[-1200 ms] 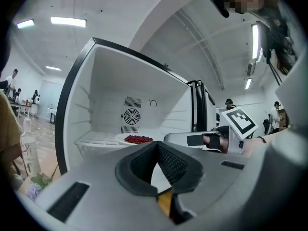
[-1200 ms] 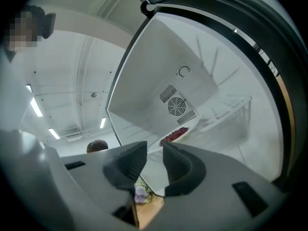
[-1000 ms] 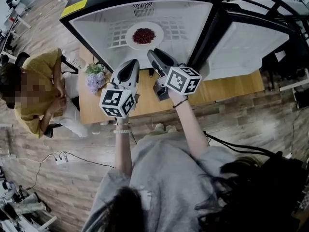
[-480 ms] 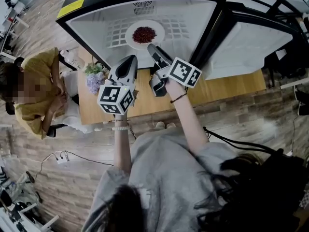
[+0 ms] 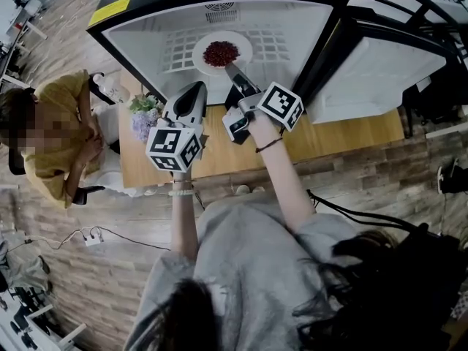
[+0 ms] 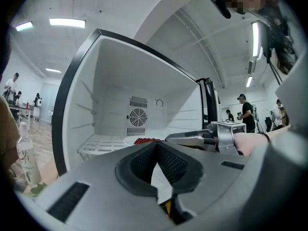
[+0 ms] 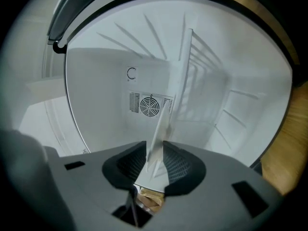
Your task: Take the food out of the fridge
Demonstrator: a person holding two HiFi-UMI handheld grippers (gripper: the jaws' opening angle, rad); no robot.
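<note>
Plate rim (image 7: pixel 160 129) between closing right fingers (image 7: pixel 179 165)

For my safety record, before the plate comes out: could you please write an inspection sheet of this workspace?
Surface: light wooden table with the open black-framed fridge on it; white wire shelf inside.
Job's things: round white plate of red food, lying on the shelf.
Clutter: bunch of pale purple flowers on the table.
Grippers: right gripper has just been closing, pads on the plate's rim; left gripper shut, empty, outside the fridge.
Cables: white power strip with its cord on the floor.
Surroundings: seated person in yellow top beside the table.
</note>
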